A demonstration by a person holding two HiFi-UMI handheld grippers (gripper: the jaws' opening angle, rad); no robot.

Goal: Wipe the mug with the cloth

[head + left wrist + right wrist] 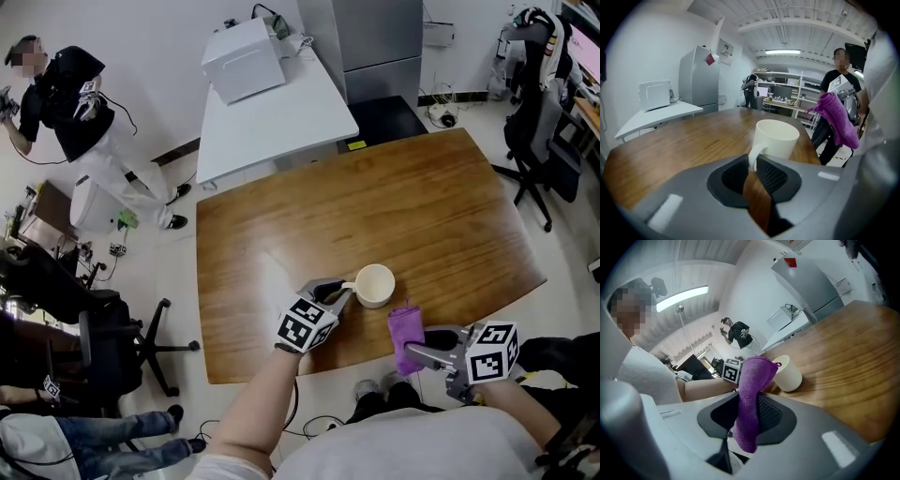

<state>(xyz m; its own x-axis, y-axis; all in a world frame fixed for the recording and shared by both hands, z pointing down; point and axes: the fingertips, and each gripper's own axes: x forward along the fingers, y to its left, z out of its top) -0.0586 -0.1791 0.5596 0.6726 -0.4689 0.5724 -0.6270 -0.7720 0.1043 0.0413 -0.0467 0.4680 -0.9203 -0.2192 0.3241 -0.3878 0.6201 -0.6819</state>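
A cream mug (375, 284) stands upright on the wooden table (328, 216), near its front edge, with the handle pointing left. My left gripper (342, 292) comes in from the left and is shut on that handle. In the left gripper view the handle (754, 157) sits pinched between the two dark pads. My right gripper (412, 352) is shut on a purple cloth (406, 333), which it holds just right of the mug and above the table's edge. In the right gripper view the cloth (752, 385) stands up between the pads, with the mug (787, 373) beyond it.
A white table (281, 122) with a white box-shaped appliance (244, 58) adjoins the far side, next to a grey fridge (375, 37). Office chairs stand at the right (539, 122) and the left (112, 347). A person (75, 112) stands at far left.
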